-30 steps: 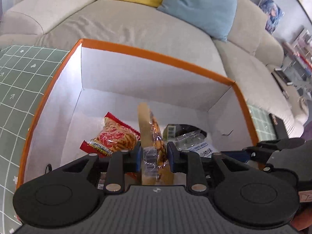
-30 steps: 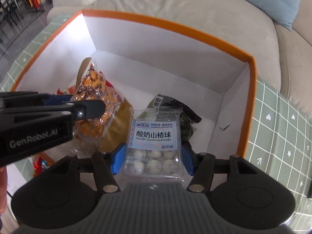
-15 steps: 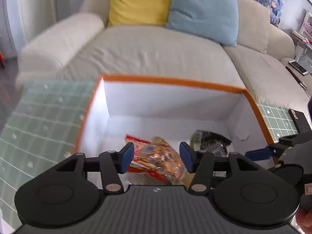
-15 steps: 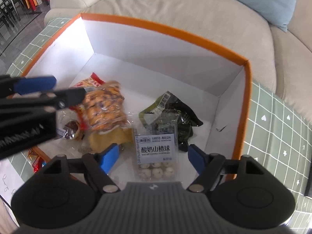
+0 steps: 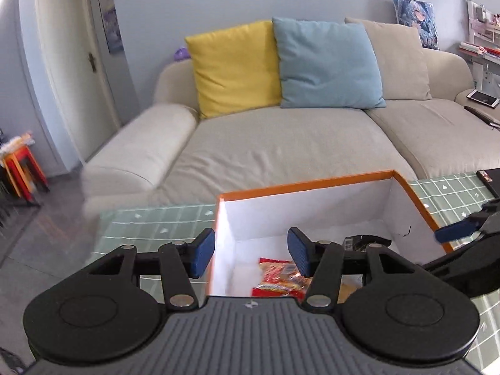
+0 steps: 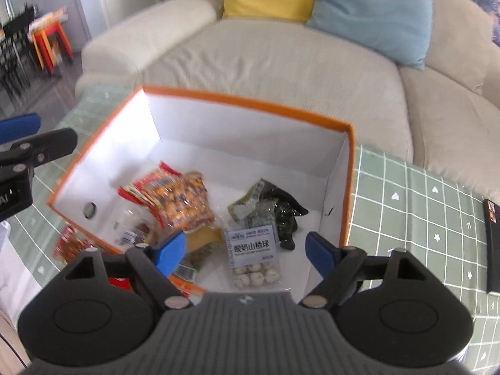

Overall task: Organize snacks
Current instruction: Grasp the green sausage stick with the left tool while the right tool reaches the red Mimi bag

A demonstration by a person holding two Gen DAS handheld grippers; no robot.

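An orange-rimmed white box (image 6: 247, 100) stands on the green gridded table; its rim also shows in the left wrist view (image 5: 306, 184). Inside lie an orange bag of nuts (image 6: 184, 201), a red snack bag (image 6: 140, 187), a dark green packet (image 6: 275, 209) and a clear pack of white yogurt hawthorn balls (image 6: 254, 257). The red bag also shows in the left wrist view (image 5: 278, 276). My right gripper (image 6: 247, 251) is open and empty above the box's near side. My left gripper (image 5: 251, 254) is open and empty, raised over the box's left wall.
A beige sofa (image 5: 281, 143) with a yellow cushion (image 5: 234, 65) and a blue cushion (image 5: 325, 62) stands behind the table. A red snack packet (image 6: 70, 245) lies on the table outside the box's left wall. A black flat object (image 6: 493, 243) lies at the table's right edge.
Both grippers opened and dropped their snacks into the box: the left the nut bag, the right the hawthorn-ball pack. Both then lifted and drew back from the box.
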